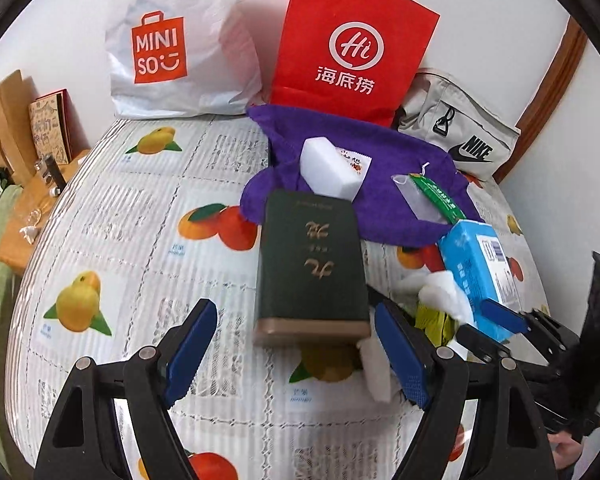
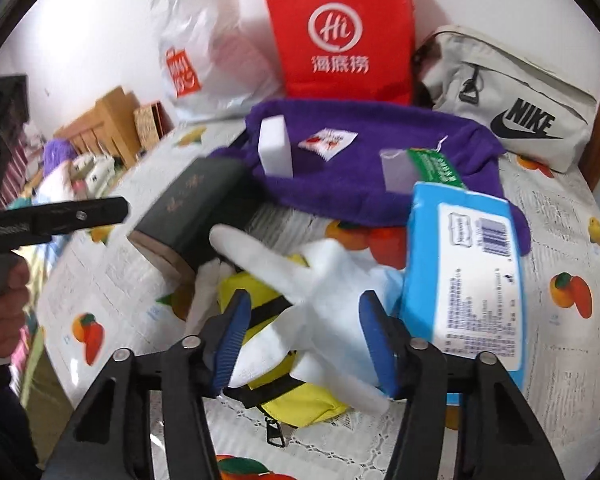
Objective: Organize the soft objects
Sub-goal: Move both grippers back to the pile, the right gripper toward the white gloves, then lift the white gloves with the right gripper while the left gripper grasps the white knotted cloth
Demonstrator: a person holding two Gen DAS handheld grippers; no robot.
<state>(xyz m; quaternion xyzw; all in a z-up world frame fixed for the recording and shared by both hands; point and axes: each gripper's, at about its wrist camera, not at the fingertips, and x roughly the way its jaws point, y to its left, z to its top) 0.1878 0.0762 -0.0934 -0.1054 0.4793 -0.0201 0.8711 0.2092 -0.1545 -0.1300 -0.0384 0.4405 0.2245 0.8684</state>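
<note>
Hanging over the near part of the desk, the left gripper has its jaws wide apart with nothing clamped; the near end of a dark green box lies between and just beyond its blue pads, untouched as far as the left wrist view shows. The right gripper is lower and to the right, its jaws partly apart and straddling a white glove. The right wrist view is blurred, and the pads do not clearly press on the glove, so it lies between them rather than gripped. The glove rests on a yellow pouch with a black strap, near the desk's front edge. Just to the glove's right lies a blue tissue pack, tilted on the fruit-print cloth. Farther back, toward the desk's far edge, a purple towel is spread, carrying a white sponge block and a clear packet with a green header. Against the wall at the far edge stand a white Miniso bag and a red paper bag, with a grey Nike pouch at the far right corner.
</note>
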